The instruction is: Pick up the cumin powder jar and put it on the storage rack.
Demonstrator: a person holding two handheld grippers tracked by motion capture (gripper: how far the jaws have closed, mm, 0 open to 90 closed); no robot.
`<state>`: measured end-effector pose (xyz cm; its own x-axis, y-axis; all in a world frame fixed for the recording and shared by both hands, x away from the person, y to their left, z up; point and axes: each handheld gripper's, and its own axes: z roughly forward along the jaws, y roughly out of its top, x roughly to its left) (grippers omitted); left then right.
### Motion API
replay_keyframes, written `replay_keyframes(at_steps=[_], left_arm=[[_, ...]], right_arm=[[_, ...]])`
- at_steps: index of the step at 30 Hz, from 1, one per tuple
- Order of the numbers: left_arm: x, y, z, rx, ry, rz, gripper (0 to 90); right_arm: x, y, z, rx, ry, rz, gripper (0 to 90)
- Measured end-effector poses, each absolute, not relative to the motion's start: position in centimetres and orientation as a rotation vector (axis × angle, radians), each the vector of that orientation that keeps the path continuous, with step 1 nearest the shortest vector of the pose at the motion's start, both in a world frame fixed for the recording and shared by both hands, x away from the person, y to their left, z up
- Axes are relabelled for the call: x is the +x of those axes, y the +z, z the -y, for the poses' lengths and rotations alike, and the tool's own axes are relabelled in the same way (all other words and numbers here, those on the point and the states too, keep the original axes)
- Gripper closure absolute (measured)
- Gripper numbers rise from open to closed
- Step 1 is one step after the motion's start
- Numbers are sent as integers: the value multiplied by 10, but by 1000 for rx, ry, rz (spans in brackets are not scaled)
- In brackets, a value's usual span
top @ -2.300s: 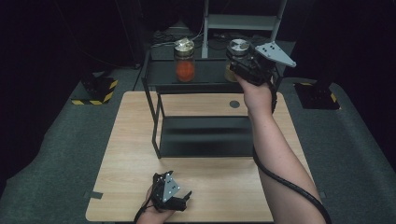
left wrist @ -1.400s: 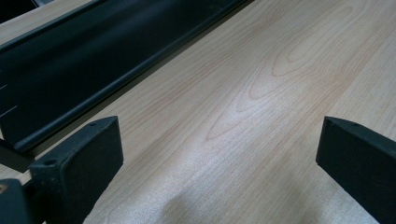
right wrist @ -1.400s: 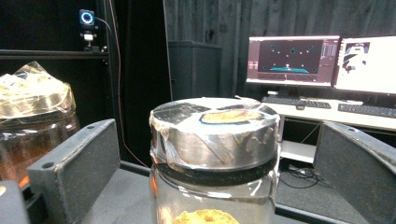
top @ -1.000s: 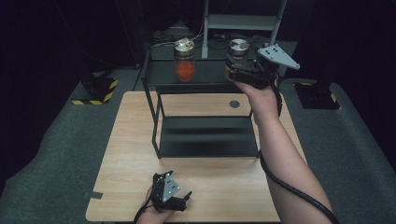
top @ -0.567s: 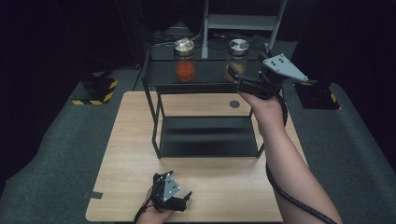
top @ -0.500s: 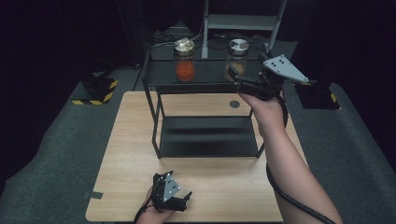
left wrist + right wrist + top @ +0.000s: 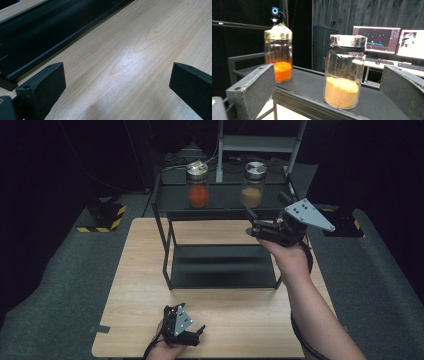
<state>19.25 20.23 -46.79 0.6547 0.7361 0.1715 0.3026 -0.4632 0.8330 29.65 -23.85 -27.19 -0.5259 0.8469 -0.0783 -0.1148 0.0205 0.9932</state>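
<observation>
Both grippers stand with their jaws wide apart and hold nothing. Nearest the person, the left gripper [image 7: 184, 326] rests low over the front edge of the wooden table [image 7: 135, 270], its jaws pointing across bare wood toward the bottom rail of the black metal shelf rack [image 7: 165, 245]; parked there, it looks idle, kept clear of the working side.

Farther out, the right gripper [image 7: 265, 227] is raised at the right front of the rack's upper shelf, aimed toward the back. From its own camera, the jar of tan powder [image 7: 343, 72] stands upright on the dark shelf top between the two jaws in the picture but ahead of them, not yet touched; its cap looks wrapped in foil or tape. So the jar is lined up with the opening, and my reading is that the hand is placed for a straight approach and a side grasp on the glass body.

Left of it, set apart, stands the jar of orange powder [image 7: 278, 56] with a crumpled golden foil cap. In the high view the two jars [image 7: 198, 185] [image 7: 254, 185] stand side by side on the top shelf. Beyond the shelf, monitors [image 7: 387, 37] glow on a desk in a dark room.
</observation>
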Motion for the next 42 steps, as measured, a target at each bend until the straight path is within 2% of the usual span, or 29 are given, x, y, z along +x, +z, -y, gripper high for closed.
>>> replay_keyframes(at_steps=[22,42], left_arm=[[193,-468,-203,2042,661,-815,10],[192,-468,-202,2040,671,-821,10]], right_arm=[[270,-304,256,722,1592,-1587,0],[247,-366,270,758,1496,-1684,0]])
